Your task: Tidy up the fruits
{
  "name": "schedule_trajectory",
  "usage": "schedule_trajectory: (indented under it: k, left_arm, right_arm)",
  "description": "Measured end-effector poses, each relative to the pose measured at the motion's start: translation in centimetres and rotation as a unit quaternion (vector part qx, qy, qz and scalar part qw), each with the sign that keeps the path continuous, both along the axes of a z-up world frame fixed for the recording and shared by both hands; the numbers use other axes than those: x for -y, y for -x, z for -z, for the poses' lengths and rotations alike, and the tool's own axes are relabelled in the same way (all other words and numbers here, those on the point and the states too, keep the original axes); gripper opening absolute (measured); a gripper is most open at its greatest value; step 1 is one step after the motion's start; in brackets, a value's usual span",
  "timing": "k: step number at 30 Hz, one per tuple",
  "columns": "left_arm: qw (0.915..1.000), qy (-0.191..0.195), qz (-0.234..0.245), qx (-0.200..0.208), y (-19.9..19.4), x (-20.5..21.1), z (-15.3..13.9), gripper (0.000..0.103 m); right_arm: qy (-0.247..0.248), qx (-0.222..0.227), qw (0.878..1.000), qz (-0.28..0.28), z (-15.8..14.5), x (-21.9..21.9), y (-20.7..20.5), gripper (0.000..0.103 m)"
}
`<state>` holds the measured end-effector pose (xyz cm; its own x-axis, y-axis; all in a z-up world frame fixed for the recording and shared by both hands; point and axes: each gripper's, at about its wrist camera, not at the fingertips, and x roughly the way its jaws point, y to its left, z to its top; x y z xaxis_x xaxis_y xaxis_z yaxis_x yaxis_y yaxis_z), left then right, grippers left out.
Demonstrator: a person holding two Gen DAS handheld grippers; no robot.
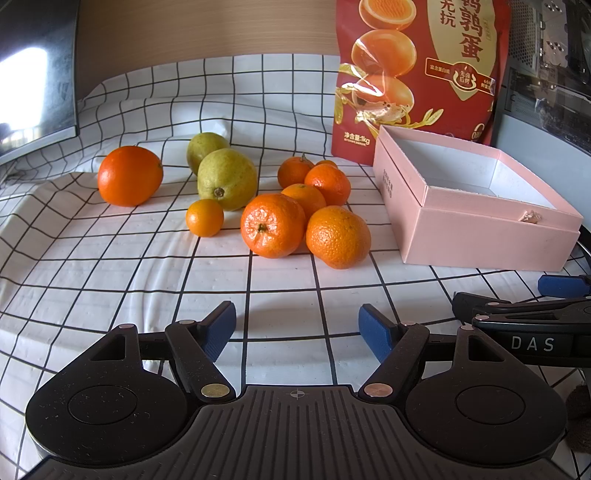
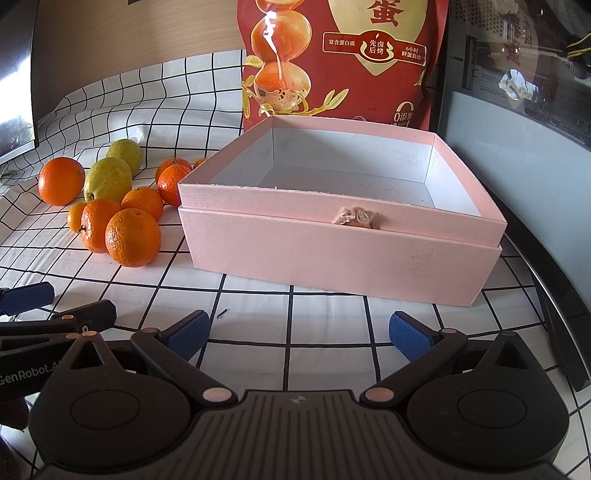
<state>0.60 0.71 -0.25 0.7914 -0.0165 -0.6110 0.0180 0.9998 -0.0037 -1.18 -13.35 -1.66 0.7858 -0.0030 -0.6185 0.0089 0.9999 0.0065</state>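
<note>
A white cloth with a black grid (image 1: 280, 280) covers the counter and is pulled up against the back, where it lies in loose folds and ripples. Behind it runs a light wooden wall panel (image 1: 192, 29) with a fine horizontal grain. At the far left stands a dark monitor screen (image 1: 33, 74), its glass catching a bright patch of reflected daylight. A tall red snack bag (image 2: 347, 59) printed with gold lettering stands upright at the back. To the right sits a dark computer case (image 2: 517, 85) with a glossy side panel that mirrors the room. Light is bright and soft, giving short shadows on the cloth.
</note>
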Motion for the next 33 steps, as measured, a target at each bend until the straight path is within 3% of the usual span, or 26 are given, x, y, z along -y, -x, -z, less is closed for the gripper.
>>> schedule_trajectory:
  k: [33]
  left_arm:
    - [1.0,0.0,0.001,0.0,-0.56,-0.59,0.26,0.078]
  right_arm:
    - [0.0,0.0,1.0,0.0,0.04,0.01,0.02,0.103]
